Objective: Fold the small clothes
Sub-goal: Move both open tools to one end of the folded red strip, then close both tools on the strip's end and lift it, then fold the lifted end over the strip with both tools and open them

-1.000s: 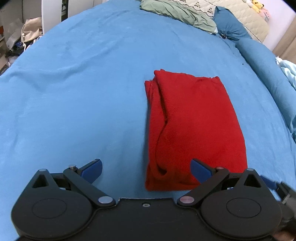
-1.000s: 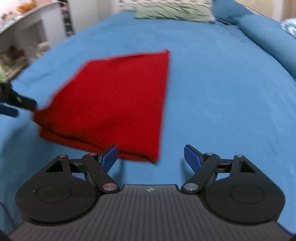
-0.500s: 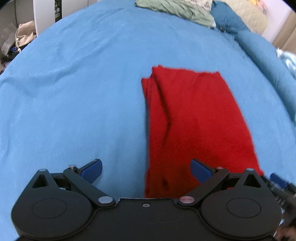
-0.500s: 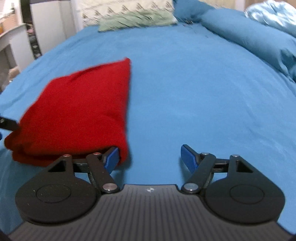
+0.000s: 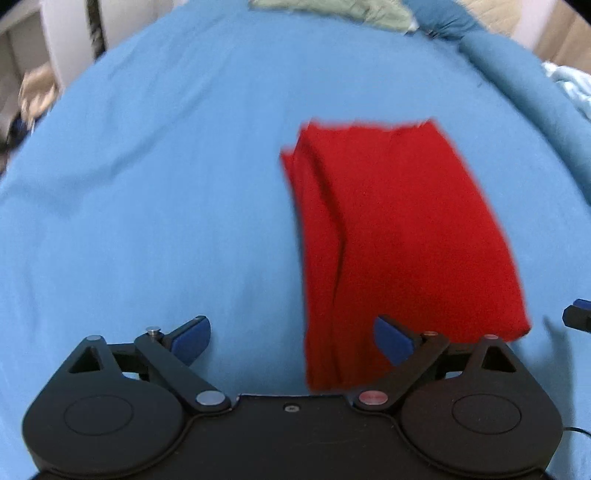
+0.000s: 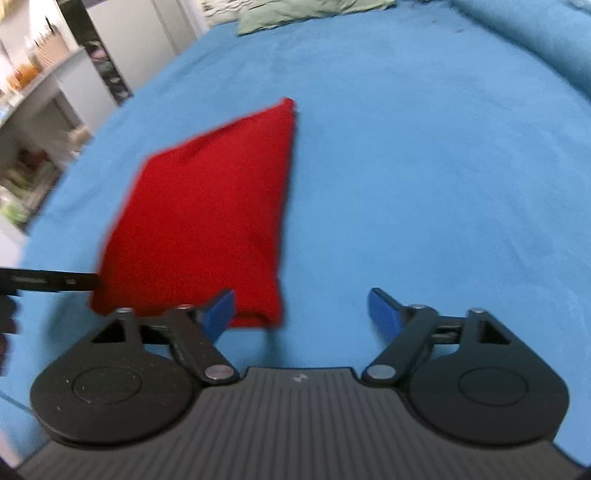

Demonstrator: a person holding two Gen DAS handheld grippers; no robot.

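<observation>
A folded red garment (image 5: 399, 236) lies flat on the blue bedsheet (image 5: 147, 184). My left gripper (image 5: 291, 338) hovers open at its near left corner, right pad over the cloth, nothing pinched. In the right wrist view the same red garment (image 6: 210, 214) lies ahead to the left. My right gripper (image 6: 301, 310) is over the near right corner, its jaws opening wide, only bare sheet between them. The left gripper's finger (image 6: 51, 280) shows at the left edge; the right gripper's tip (image 5: 578, 319) shows at the left view's right edge.
A green garment (image 6: 306, 14) lies at the far end of the bed near pillows (image 5: 443, 22). A rolled blue duvet (image 5: 535, 92) runs along the right side. White shelves and cabinets (image 6: 55, 103) stand beyond the left edge of the bed.
My right gripper has pulled back and up from the garment's near edge, and its jaws have widened. The left gripper has rolled slightly in place; the garment stays flat.
</observation>
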